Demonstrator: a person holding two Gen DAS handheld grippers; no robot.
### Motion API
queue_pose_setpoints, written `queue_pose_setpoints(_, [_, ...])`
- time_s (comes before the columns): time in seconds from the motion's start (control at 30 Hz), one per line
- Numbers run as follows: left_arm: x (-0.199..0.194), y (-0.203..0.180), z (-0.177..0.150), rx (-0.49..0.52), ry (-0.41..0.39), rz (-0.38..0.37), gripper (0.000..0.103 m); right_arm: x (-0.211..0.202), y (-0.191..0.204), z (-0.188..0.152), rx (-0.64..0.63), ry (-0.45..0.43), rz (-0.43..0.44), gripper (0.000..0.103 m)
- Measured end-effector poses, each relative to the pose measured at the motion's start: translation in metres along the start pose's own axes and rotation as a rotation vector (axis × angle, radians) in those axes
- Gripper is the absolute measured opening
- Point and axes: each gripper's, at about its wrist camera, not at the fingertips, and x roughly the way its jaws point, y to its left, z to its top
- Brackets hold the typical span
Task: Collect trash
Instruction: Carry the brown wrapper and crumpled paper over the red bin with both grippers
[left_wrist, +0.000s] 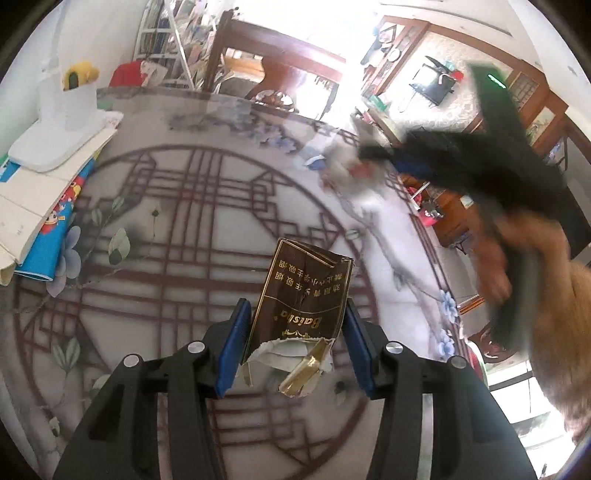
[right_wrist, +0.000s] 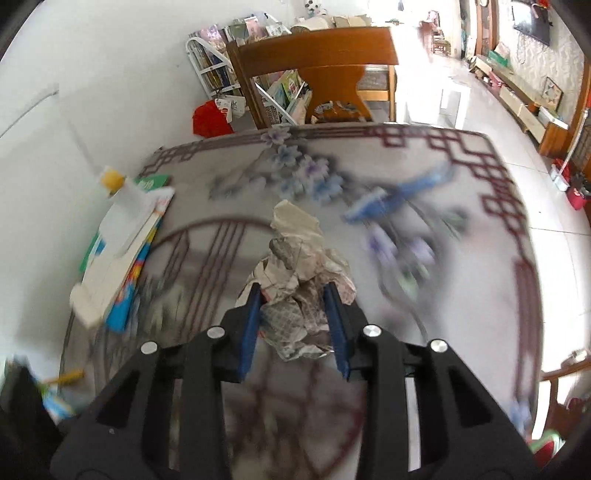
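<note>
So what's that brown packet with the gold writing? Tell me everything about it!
The brown packet is a soft paper cigarette pack, dark brown with gold edging and gold lettering. It is crumpled and creased down the middle. The end nearest the camera is torn open, showing white paper and a loose scrap of gold foil. It stands tilted between the blue pads of the left claw, which is shut on its sides. It looks lifted a little above the patterned table.
</note>
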Motion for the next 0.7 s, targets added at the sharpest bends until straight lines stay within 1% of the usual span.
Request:
queue_pose_setpoints(0.07, [-0.004,-0.007,-0.002,0.003,-0.001,-0.004,0.047,-0.033,-0.008,-0.032,0.015,-0.009,-0.015,0.034])
queue_pose_setpoints(0.17, [-0.015,-0.017,-0.006,0.005,-0.012,0.001,0.047,-0.062,-0.016,-0.067,0.057,-0.026,-0.029,0.034])
queue_pose_setpoints(0.23, [-0.018,-0.023,-0.008,0.009,-0.013,0.006,0.047,-0.084,-0.025,-0.096,0.115,-0.039,-0.036,0.034])
queue_pose_setpoints(0.3, [-0.02,-0.029,-0.011,0.011,-0.005,0.004,0.047,-0.098,-0.032,-0.121,0.173,-0.05,-0.041,0.034])
queue_pose_setpoints(0.43, [-0.023,-0.046,-0.018,0.018,0.006,-0.014,0.047,-0.122,-0.041,-0.166,0.257,-0.072,-0.085,0.034])
queue_pose_setpoints(0.53, [-0.023,-0.063,-0.023,0.041,0.014,-0.037,0.047,-0.132,-0.053,-0.186,0.322,-0.069,-0.085,0.035])
queue_pose_setpoints(0.57, [-0.023,-0.068,-0.024,0.052,0.016,-0.044,0.047,-0.142,-0.06,-0.194,0.344,-0.084,-0.102,0.035])
queue_pose_setpoints(0.7, [-0.026,-0.096,-0.03,0.104,0.02,-0.076,0.047,-0.163,-0.07,-0.202,0.365,-0.135,-0.127,0.035])
